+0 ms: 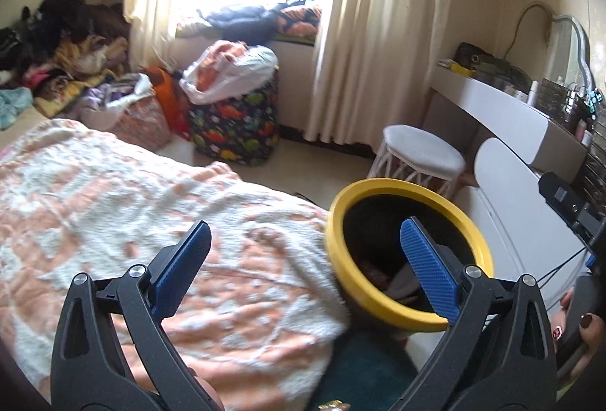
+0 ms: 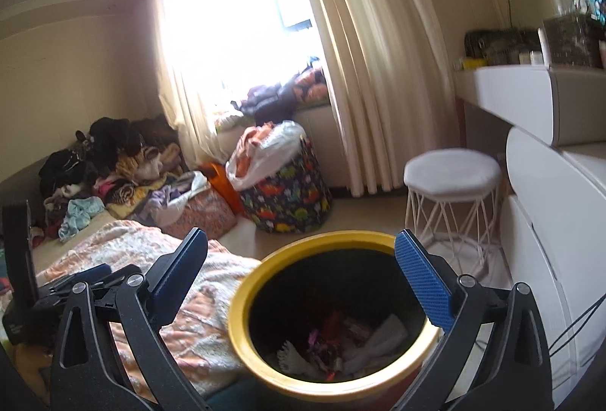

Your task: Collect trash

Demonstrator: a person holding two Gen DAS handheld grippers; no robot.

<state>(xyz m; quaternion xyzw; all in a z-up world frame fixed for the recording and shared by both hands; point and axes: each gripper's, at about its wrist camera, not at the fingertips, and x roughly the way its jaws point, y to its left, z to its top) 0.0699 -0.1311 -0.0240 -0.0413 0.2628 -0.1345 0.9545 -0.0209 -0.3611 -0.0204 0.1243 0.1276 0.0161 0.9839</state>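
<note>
Judging by looks, the trash [image 2: 333, 346] in the yellow-rimmed bin [image 2: 242, 312] beside the bed [image 1: 113, 191] is light, soft, crumply wrappers w/ tissue—pinch mid-wad; both grippers' fingers [image 1: 428, 263] spread wide, empty.

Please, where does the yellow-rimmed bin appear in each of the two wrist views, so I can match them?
Left wrist: the bin is lower right of centre, beside the bed's blanket, partly behind the right finger.
Right wrist: the bin is bottom centre, trash visible inside.
Shared landmark: the white stool, beyond the bin in both.
</note>
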